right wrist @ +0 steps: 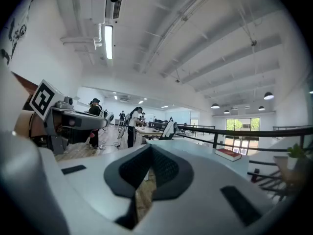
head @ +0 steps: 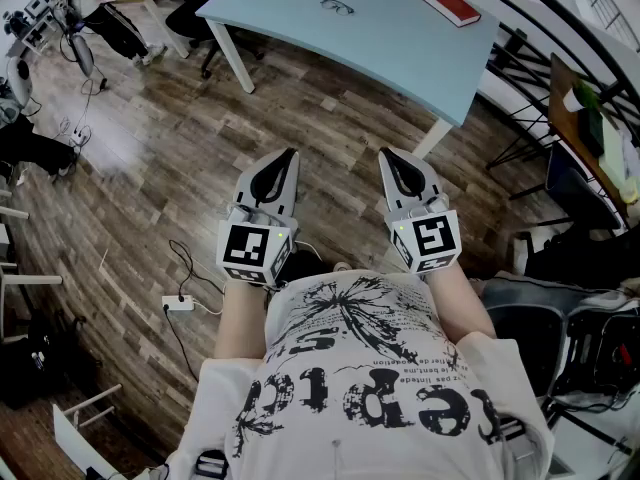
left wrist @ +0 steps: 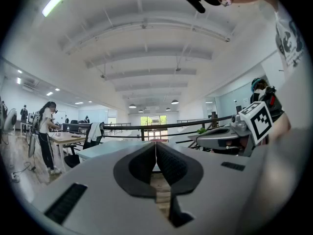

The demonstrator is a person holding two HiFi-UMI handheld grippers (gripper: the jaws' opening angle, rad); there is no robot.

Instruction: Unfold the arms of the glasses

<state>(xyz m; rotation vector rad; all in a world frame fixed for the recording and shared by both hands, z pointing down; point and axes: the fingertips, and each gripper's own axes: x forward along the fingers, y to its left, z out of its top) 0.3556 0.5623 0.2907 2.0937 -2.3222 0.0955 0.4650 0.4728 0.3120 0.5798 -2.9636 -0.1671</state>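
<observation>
The glasses lie on the pale blue table, far ahead of me, too small to tell how the arms stand. I hold both grippers level and side by side close to my body, over the wooden floor and well short of the table. My left gripper is shut, its pads meeting with nothing between them. My right gripper is shut and empty too. Each gripper view shows the other gripper: the right gripper and the left gripper.
A red book lies on the table's right end. A white power strip with cables lies on the floor at my left. Black office chairs stand at the table's far left. A black railing and a chair are at my right. People stand at desks in the distance.
</observation>
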